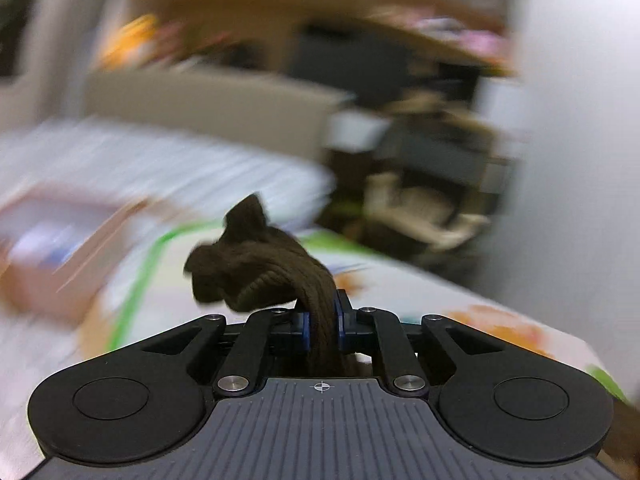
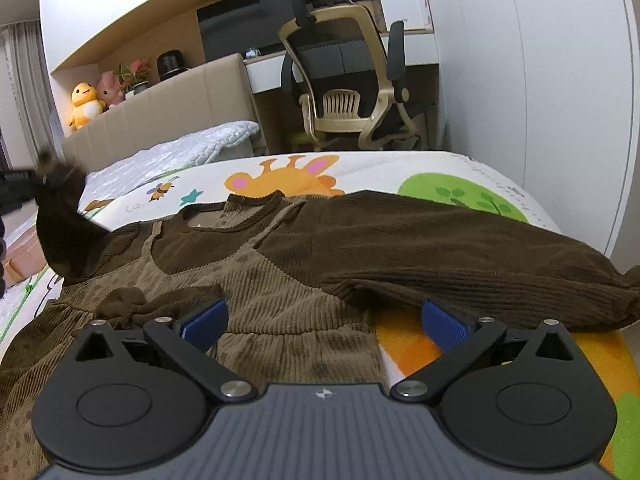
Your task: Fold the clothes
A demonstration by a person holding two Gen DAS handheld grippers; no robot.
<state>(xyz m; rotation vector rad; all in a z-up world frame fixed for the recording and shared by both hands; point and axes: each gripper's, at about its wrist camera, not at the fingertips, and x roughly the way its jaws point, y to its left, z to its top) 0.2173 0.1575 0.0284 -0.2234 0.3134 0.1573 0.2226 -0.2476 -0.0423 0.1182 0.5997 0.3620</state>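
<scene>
The left tongs [image 1: 322, 322] are squeezed tight on a dark brown sleeve [image 1: 256, 264], and the cloth bunches up out past the blue pads. The right tongs [image 2: 324, 320] are wide apart with nothing in them, just above the brown dress [image 2: 280, 280]. The dress lies spread out on the bed [image 2: 400, 168], which has a cartoon animal sheet, and its other sleeve [image 2: 460, 256] lies out to the right.
</scene>
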